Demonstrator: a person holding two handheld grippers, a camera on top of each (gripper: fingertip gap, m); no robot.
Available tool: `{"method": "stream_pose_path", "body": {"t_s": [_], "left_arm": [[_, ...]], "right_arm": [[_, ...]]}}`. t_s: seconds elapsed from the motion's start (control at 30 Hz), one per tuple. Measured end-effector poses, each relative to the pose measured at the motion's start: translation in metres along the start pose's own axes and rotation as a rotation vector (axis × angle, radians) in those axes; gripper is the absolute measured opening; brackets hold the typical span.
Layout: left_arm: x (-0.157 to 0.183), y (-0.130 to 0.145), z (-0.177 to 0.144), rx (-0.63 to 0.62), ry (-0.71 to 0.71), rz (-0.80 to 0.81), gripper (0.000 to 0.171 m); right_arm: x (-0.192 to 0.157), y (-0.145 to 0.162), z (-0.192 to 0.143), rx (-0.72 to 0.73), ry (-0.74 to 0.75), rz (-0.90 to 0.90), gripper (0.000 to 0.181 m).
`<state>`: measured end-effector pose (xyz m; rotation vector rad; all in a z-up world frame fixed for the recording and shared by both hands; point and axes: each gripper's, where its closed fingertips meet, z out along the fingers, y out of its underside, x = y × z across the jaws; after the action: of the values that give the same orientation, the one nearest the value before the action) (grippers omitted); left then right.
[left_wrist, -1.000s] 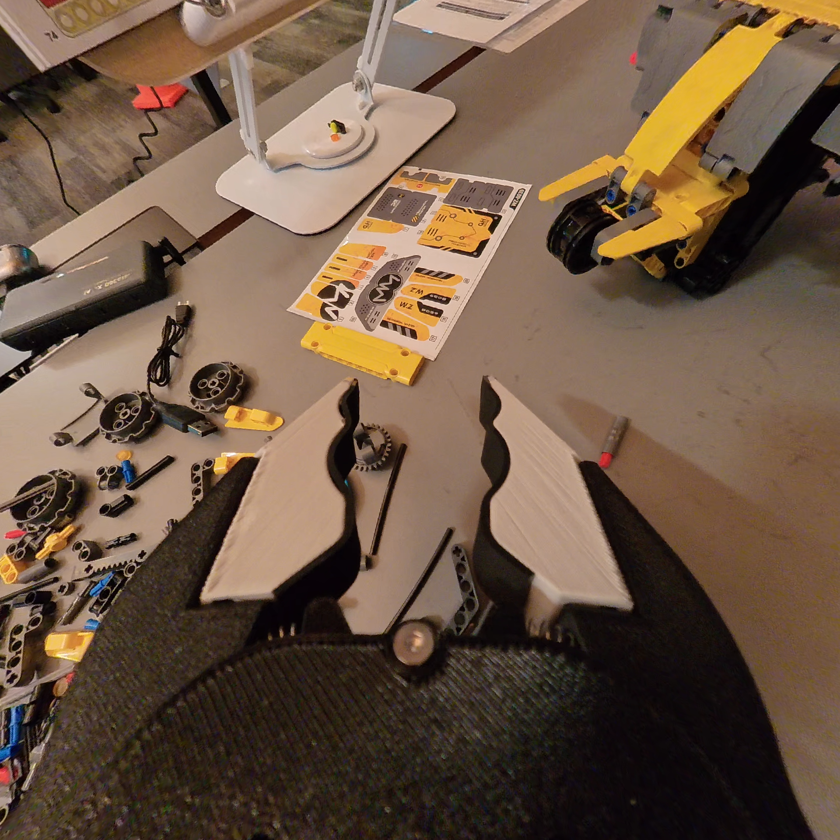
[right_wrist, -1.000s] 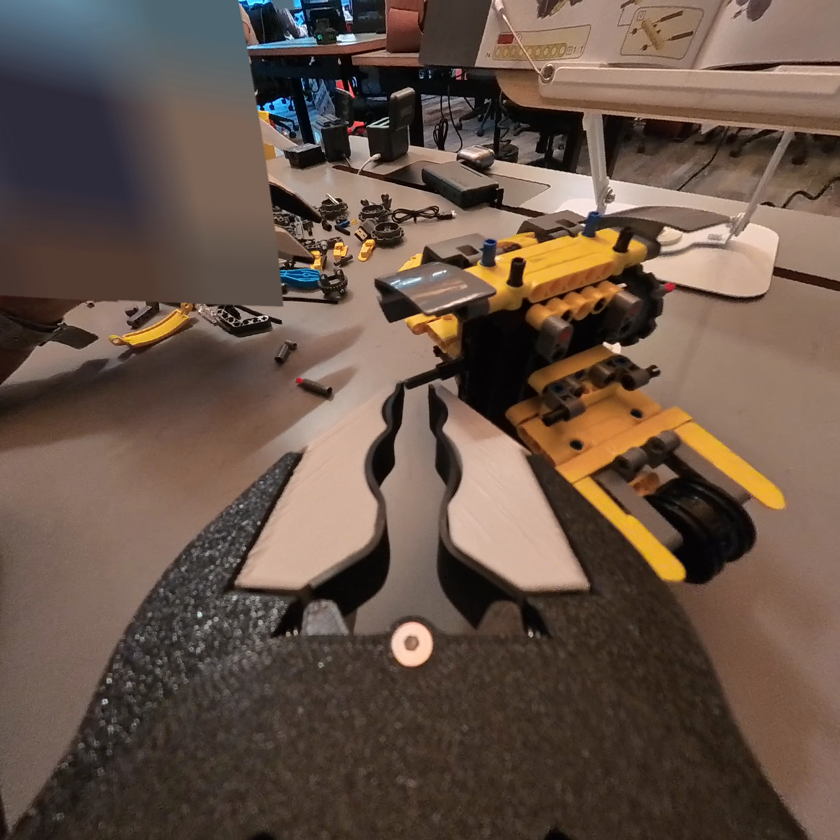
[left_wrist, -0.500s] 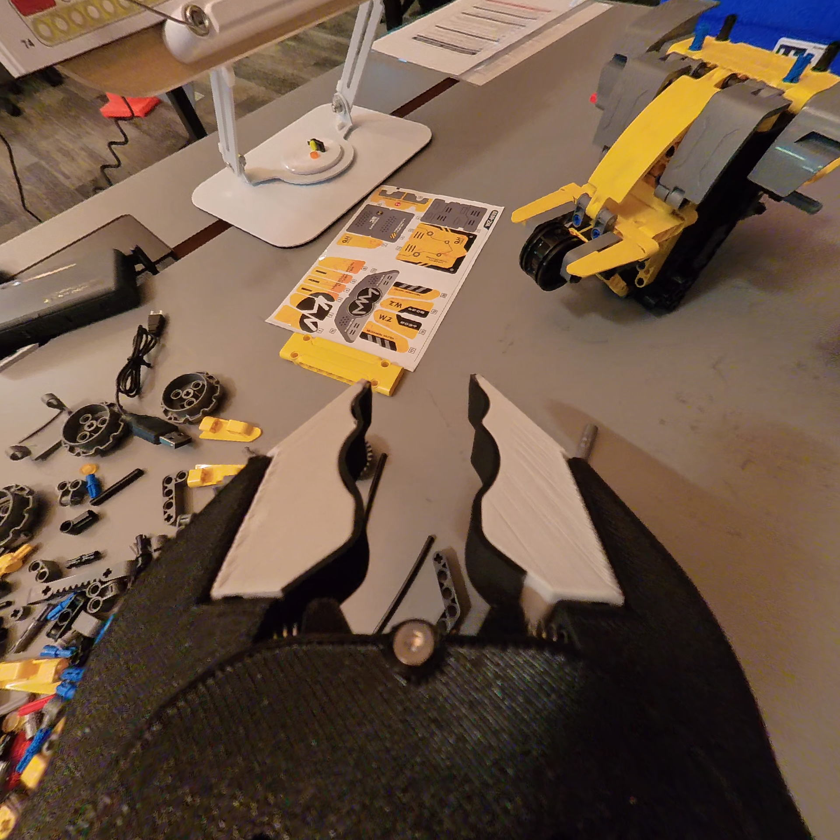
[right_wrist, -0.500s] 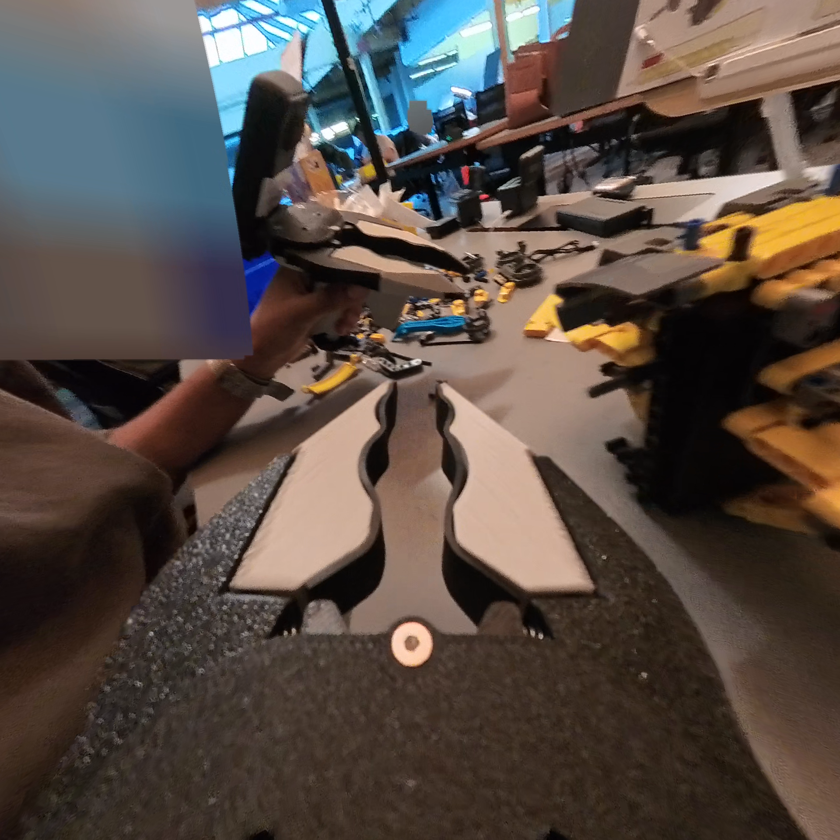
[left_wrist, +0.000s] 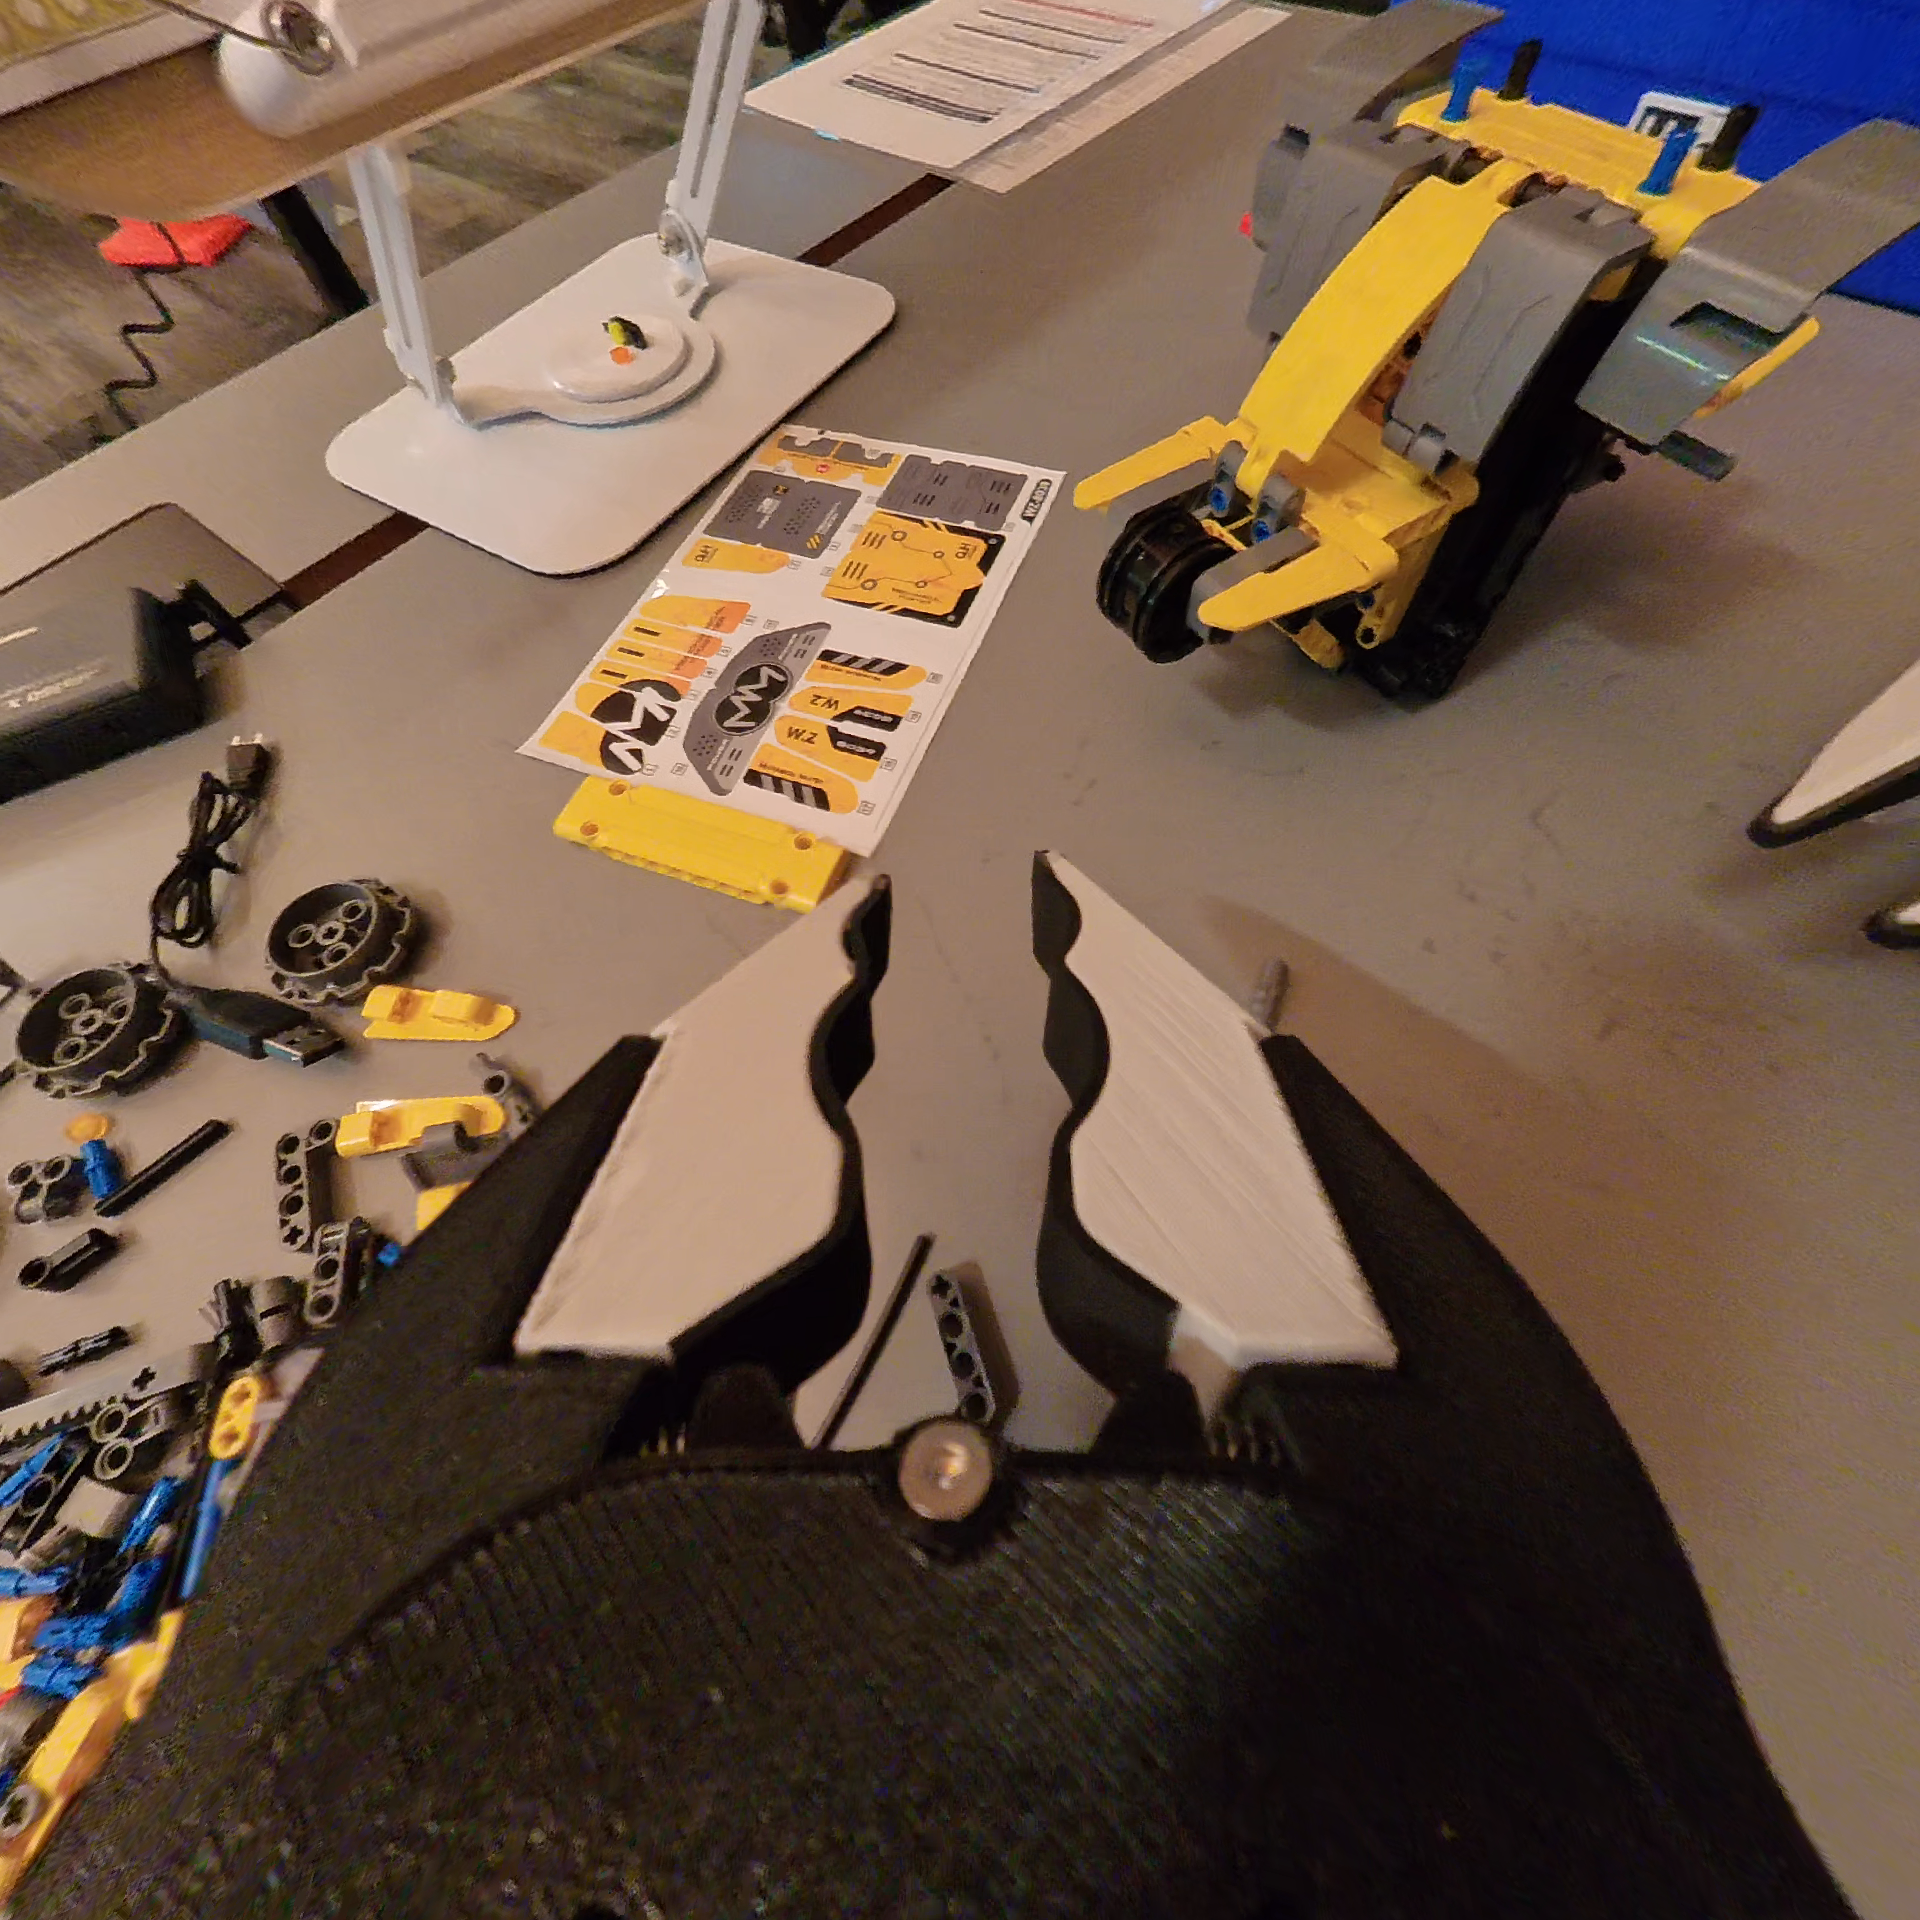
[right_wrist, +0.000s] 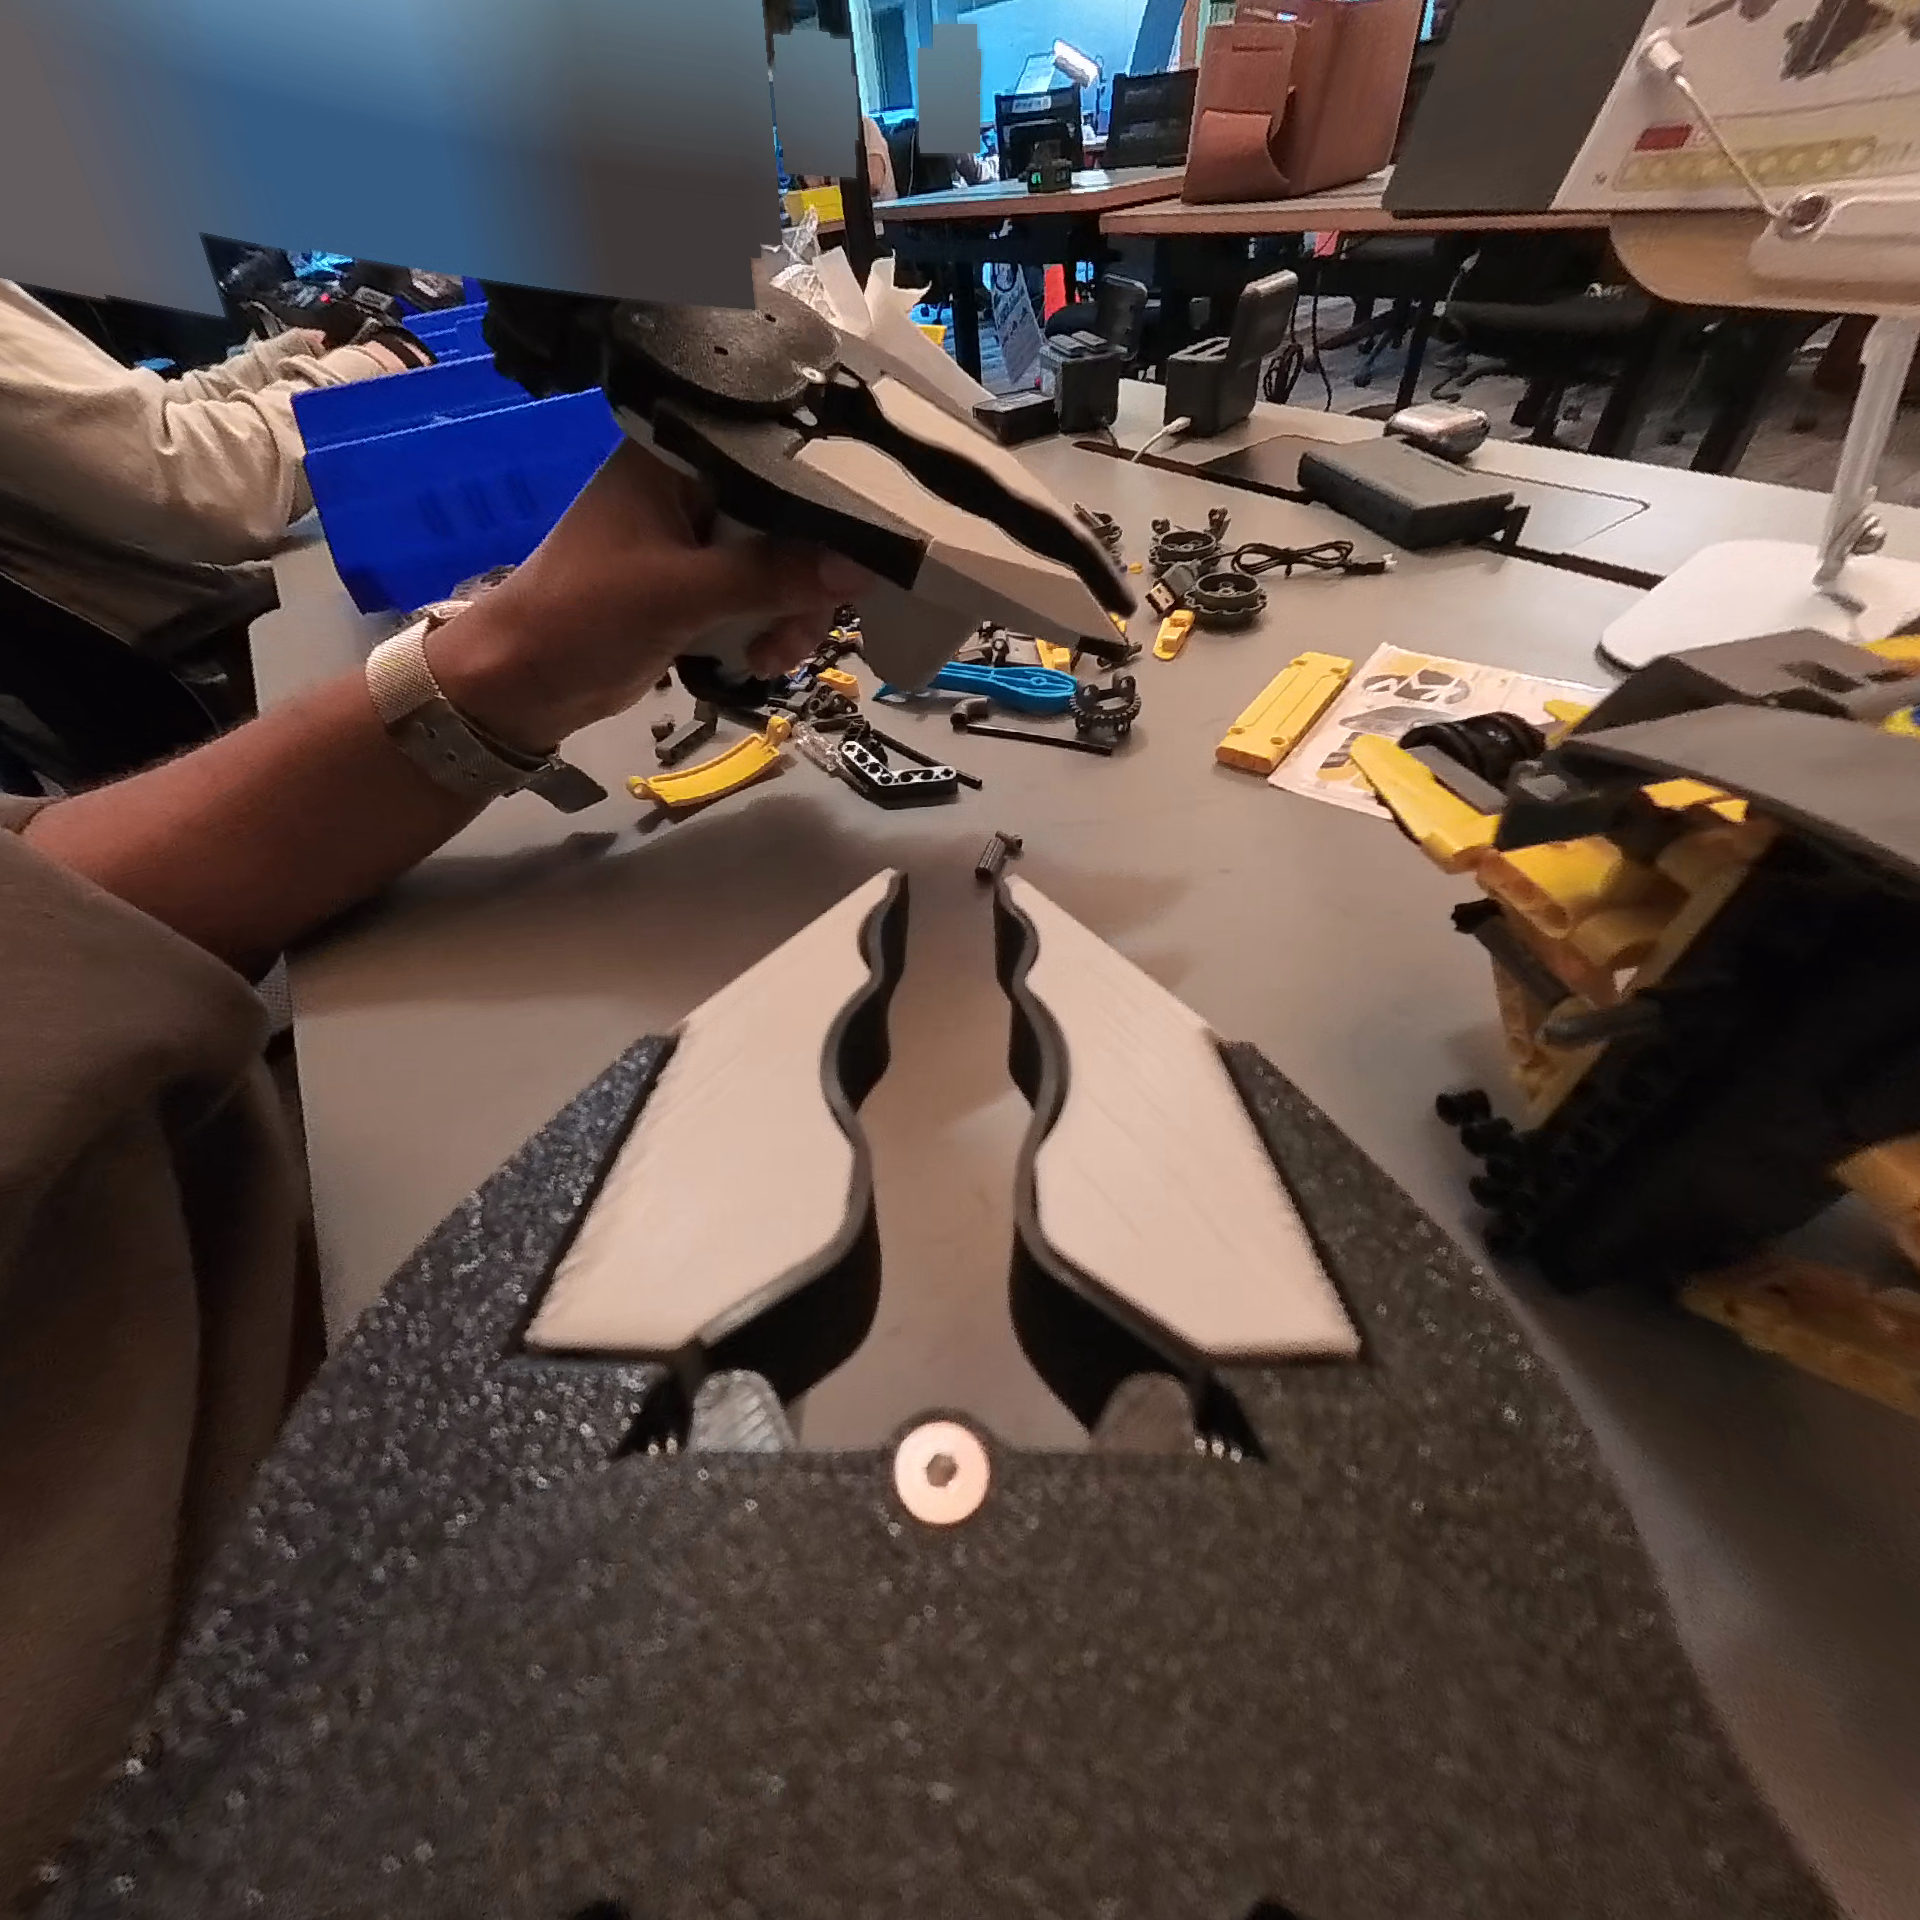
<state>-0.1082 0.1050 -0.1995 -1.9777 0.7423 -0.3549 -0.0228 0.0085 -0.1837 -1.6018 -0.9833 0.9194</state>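
My left gripper (left_wrist: 961, 883) is open and empty, held above the grey table (left_wrist: 1455, 1039). A yellow panel (left_wrist: 696, 842) and a sticker sheet (left_wrist: 800, 623) lie just ahead of its tips. A short grey beam (left_wrist: 966, 1340) and a thin black axle lie beneath it. My right gripper (right_wrist: 951, 883) is empty with its jaws a narrow gap apart, low over the table. A small black pin (right_wrist: 997, 854) lies right at its tips. The yellow, grey and black model vehicle (left_wrist: 1455, 416) stands at the far right, and in the right wrist view (right_wrist: 1662, 935) it is close on the right.
Loose wheels, beams and pins (left_wrist: 208, 1091) are scattered at the left, with a USB cable (left_wrist: 249, 1023). A white lamp base (left_wrist: 613, 395) and a black box (left_wrist: 83, 665) sit at the back. A hand holds the left gripper (right_wrist: 935, 520) over the parts. A blue bin (right_wrist: 447, 468) stands behind it.
My right gripper has swung left, away from the model, so the left gripper and the parts pile now show ahead. My left gripper's jaws have narrowed a little and it has shifted slightly.
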Motion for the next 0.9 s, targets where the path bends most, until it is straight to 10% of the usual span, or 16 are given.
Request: {"method": "stream_pose_path", "body": {"t_s": [0.9], "left_arm": [[0.005, -0.002, -0.001, 0.018, 0.052, -0.039, 0.028]], "right_arm": [[0.009, -0.006, 0.038, -0.027, -0.015, -0.093, 0.019]]}}
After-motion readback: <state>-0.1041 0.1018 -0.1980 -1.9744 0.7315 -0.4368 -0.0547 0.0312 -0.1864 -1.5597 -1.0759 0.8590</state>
